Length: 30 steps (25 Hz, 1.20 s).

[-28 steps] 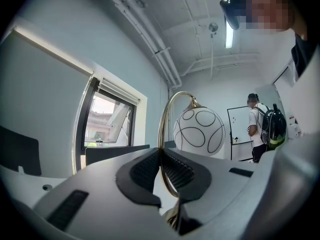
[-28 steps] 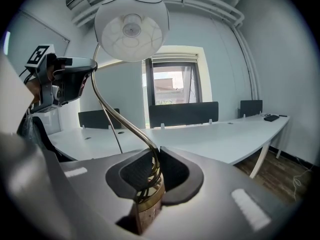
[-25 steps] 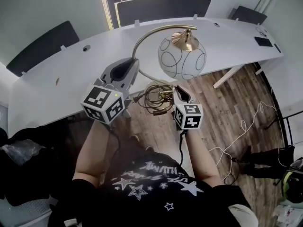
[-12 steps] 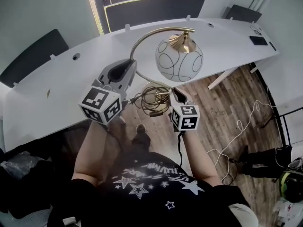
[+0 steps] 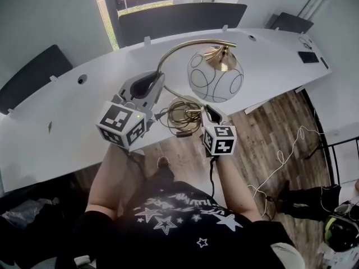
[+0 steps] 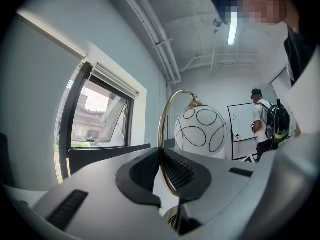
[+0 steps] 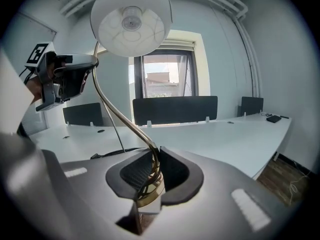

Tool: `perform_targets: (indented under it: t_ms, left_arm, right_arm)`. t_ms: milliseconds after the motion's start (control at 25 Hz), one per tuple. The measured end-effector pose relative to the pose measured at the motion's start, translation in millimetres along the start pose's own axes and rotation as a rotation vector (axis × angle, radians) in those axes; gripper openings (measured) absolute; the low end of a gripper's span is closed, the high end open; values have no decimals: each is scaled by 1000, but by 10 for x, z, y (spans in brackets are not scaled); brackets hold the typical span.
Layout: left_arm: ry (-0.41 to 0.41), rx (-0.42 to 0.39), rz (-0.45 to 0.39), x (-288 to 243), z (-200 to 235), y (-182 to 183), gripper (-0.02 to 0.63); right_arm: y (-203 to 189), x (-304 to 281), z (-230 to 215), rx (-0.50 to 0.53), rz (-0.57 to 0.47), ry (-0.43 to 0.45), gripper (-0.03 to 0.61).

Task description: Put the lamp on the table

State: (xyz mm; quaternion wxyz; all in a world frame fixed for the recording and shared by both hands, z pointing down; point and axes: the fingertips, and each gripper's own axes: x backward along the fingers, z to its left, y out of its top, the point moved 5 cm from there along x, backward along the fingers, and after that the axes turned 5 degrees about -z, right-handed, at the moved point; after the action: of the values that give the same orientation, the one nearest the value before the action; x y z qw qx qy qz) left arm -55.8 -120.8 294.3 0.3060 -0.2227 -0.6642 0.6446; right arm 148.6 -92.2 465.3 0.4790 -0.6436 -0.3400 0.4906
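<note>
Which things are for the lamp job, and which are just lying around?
For the job: lamp, held by left gripper and right gripper; white table.
Just lying about: black chairs; small black thing at the table's far end.

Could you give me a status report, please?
Both shut: left gripper on lamp stem, right gripper by its base. Lamp aloft at table edge. Path clear.
</note>
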Motion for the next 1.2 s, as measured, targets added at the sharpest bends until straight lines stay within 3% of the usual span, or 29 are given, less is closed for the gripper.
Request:
perform_targets:
  t_ms: [400, 640, 920, 1200]
  left_arm:
    - [9, 15, -3, -439, 663, -5, 32]
    - [11, -7, -3, -540, 844, -40, 32]
    - [59, -19, 18, -663, 918, -79, 32]
    - [137, -46, 33, -918, 994, -152, 32]
  right_arm:
    - [320, -772, -140, 7, 7, -12, 44]
    - [357, -1023, -145, 3, 6, -6, 44]
    - [386, -1233, -244, 14, 23, 45, 44]
    - [469, -1579, -469, 33, 46, 155, 44]
